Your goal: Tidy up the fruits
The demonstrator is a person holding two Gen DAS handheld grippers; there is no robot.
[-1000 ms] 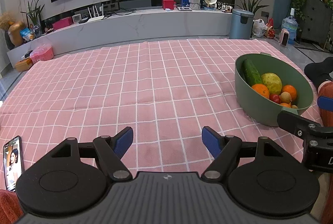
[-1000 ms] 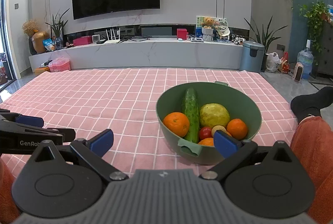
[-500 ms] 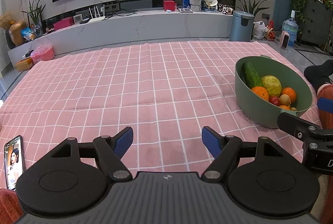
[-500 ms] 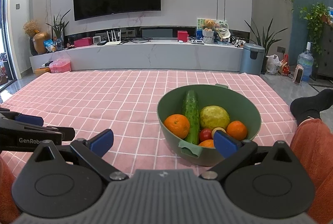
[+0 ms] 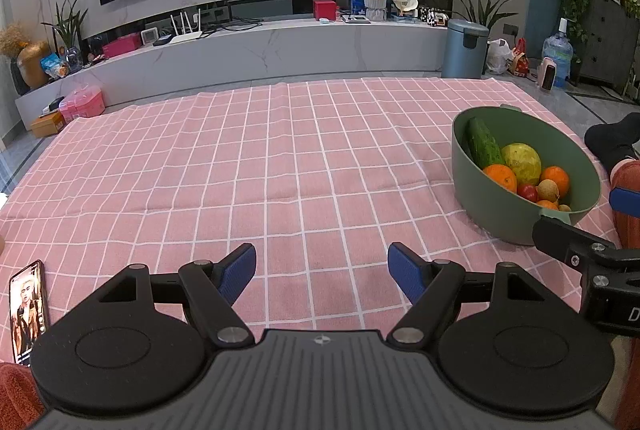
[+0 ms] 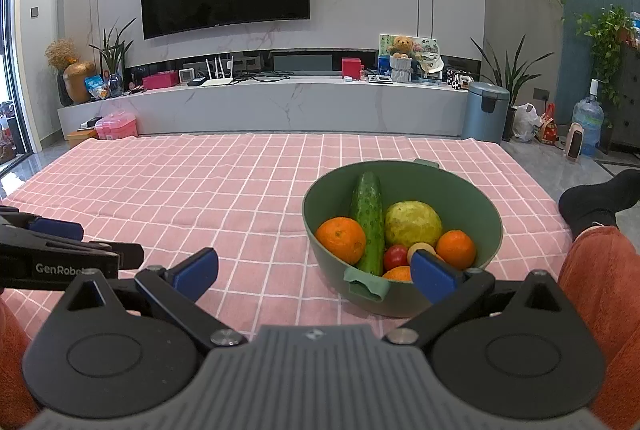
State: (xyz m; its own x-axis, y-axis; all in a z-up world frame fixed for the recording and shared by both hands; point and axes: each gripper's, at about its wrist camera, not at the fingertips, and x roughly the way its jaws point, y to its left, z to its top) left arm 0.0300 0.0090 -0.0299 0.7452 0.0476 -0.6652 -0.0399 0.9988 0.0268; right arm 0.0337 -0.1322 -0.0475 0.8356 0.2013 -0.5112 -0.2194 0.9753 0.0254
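I am holding my left claw and right claw released, both empty, low over the pink cloth. All fruit in view is sitting in the green bowl: cucumber, oranges, a tomato. The cloth is lying bare. This is fitting either fruit gathered in, or fruit awaiting sorting out; I am not judging which.

Cloth under bowl: woven pink check, matt, creased. Bowl looked matt green plastic. Cucumber inside bowl: glossy, bumpy skin. Oranges dimpled. Gripper pads: blue, matt.
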